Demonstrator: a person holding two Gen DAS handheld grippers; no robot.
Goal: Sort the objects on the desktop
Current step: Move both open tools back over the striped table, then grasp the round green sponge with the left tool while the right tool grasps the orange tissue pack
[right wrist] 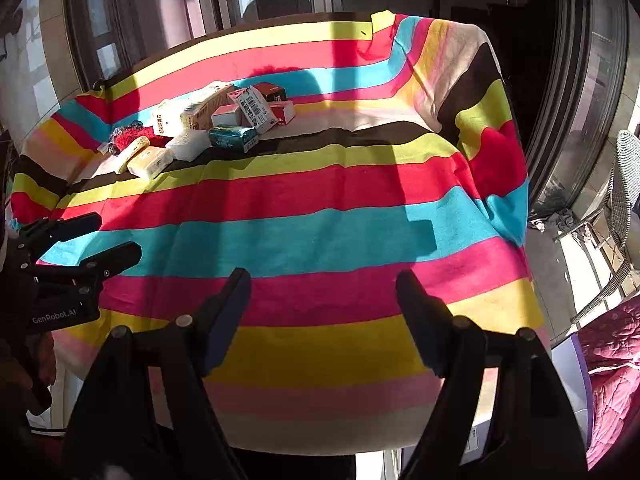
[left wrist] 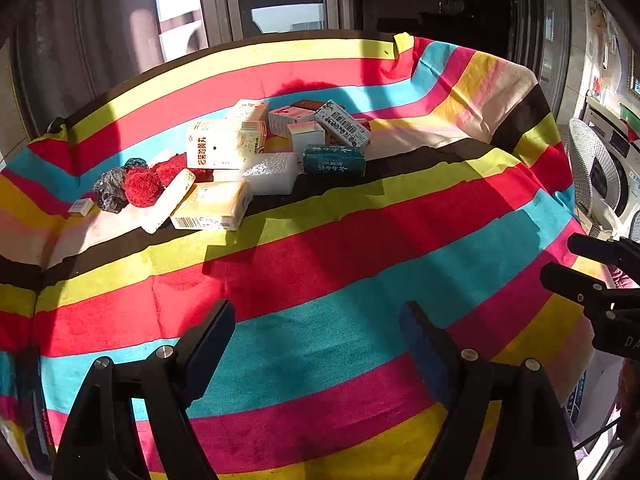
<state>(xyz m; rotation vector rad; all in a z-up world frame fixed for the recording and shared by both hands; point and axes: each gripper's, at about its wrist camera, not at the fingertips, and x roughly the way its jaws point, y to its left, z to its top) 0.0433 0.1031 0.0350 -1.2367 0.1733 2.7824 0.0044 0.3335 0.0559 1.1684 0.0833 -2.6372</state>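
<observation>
A pile of small objects lies at the far left of the striped tablecloth [left wrist: 360,240]: several cartons, a teal tissue pack [left wrist: 334,160], a white sponge [left wrist: 270,174], a yellow-white box [left wrist: 212,206], red pom-poms [left wrist: 142,186] and a dark scrunchie [left wrist: 110,190]. The teal pack also shows in the right wrist view [right wrist: 232,138]. My left gripper [left wrist: 320,320] is open and empty, well short of the pile. My right gripper [right wrist: 324,288] is open and empty over the near stripes. Each gripper shows in the other's view, the right one [left wrist: 560,258] and the left one [right wrist: 116,236].
The cloth [right wrist: 320,220] drapes over the table's right and near edges. Windows and a dark doorway stand behind. A wicker chair [right wrist: 624,184] and a pink quilt [right wrist: 612,360] are at the right, a washing machine [left wrist: 612,160] beyond.
</observation>
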